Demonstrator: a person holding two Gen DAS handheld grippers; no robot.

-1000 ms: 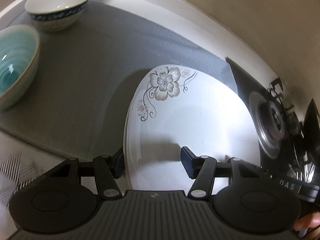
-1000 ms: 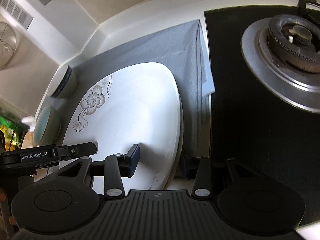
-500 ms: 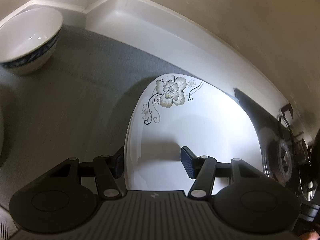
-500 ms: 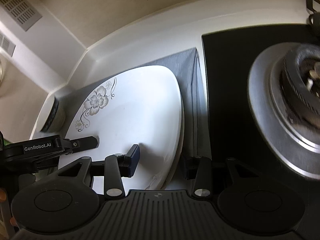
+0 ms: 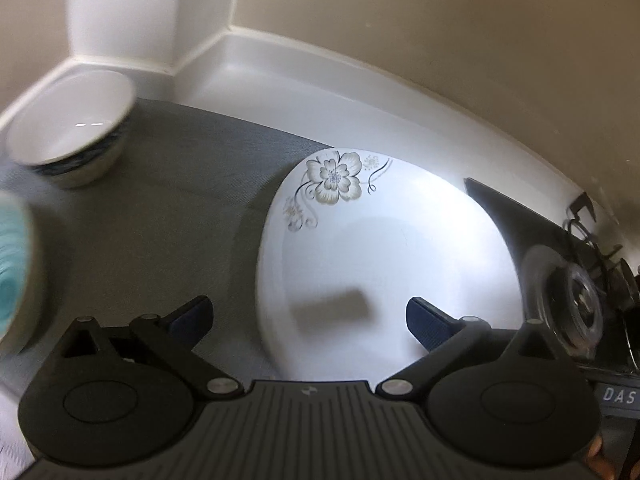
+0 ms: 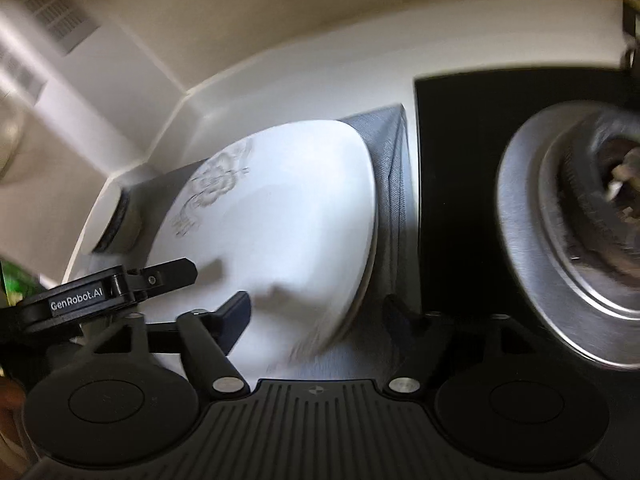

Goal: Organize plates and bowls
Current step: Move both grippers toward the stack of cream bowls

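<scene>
**Both jaws spread over the floral plate**

The floral plate lies on the grey mat beside the stove burner. The left hand-held gripper and right hand-held gripper gape apart, apparently touching nothing. A white bowl stands near the corner.

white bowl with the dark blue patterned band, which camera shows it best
The left wrist view: the white bowl with the dark blue patterned band shows whole, interior and rim. The right wrist view catches only a blurred sliver beside the white floral plate.

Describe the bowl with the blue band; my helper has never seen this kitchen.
Start at the wall corner behind the grey mat. The bowl stands on the mat's far left end there: white inside, dark blue outside, unlike the teal bowl nearby.
</scene>
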